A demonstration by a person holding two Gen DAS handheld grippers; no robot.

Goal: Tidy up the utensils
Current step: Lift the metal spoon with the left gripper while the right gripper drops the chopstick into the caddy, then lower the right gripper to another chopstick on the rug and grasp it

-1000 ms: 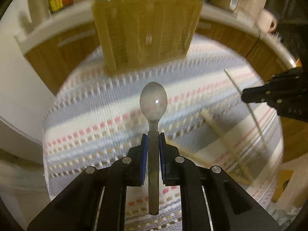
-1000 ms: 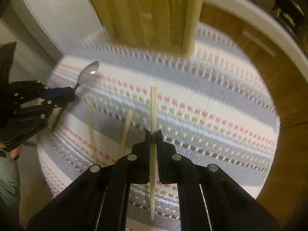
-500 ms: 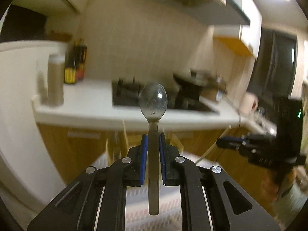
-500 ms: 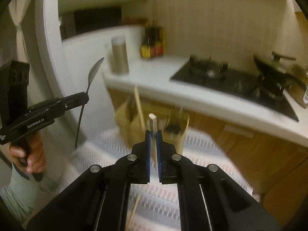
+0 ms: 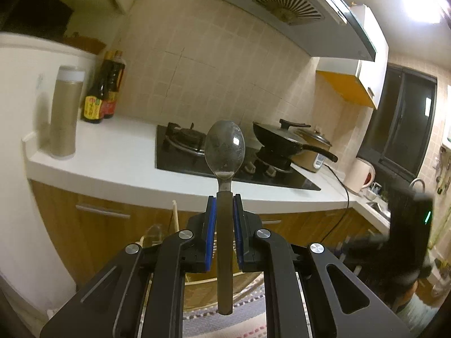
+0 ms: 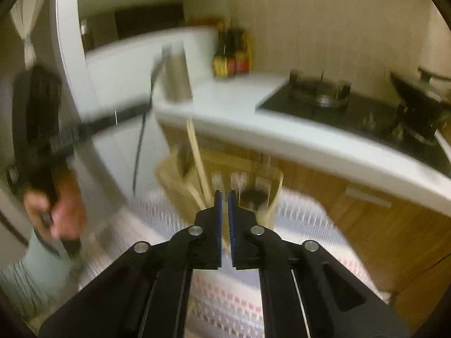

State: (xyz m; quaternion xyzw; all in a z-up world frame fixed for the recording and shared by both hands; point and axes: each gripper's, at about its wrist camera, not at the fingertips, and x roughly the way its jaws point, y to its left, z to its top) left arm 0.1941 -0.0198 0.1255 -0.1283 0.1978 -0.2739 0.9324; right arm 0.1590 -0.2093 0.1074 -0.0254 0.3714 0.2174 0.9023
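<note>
Kitchen setting: white countertop (image 5: 112, 166) with a gas hob (image 5: 197, 152), a black pan (image 5: 284, 140) and sauce bottles (image 5: 103, 95) behind; low in both views, a striped woven mat (image 6: 225, 304) carries a wooden utensil holder (image 6: 180, 186).

Left gripper (image 5: 224, 205): clamped on a metal spoon (image 5: 224, 152). The handle runs straight back between the blue pads (image 5: 210, 225), the bowl points forward and up, and the long axis lies along the gripper's line of sight. In the right wrist view the same spoon shows as a dark, near-vertical streak, held well to the left of the holder and above mat level (heavy blur, so the exact tilt is unreadable).

Right gripper (image 6: 224, 197): jaws set close together with a narrow slit between them. I cannot tell whether anything thin is pinched there; nothing shows past the tips. It points straight at the holder, just in front of it and slightly above its rim.

Holder contents: one pale wooden stick (image 6: 197, 157) leaning up out of the left compartment; the other compartments are too smeared to read.

Key relation (judgement): the holder lies below and ahead of the left gripper, mostly hidden behind its body in the left wrist view. To seat the spoon, its long axis would need to go near vertical over a compartment. The right gripper is the nearer one to the holder.
</note>
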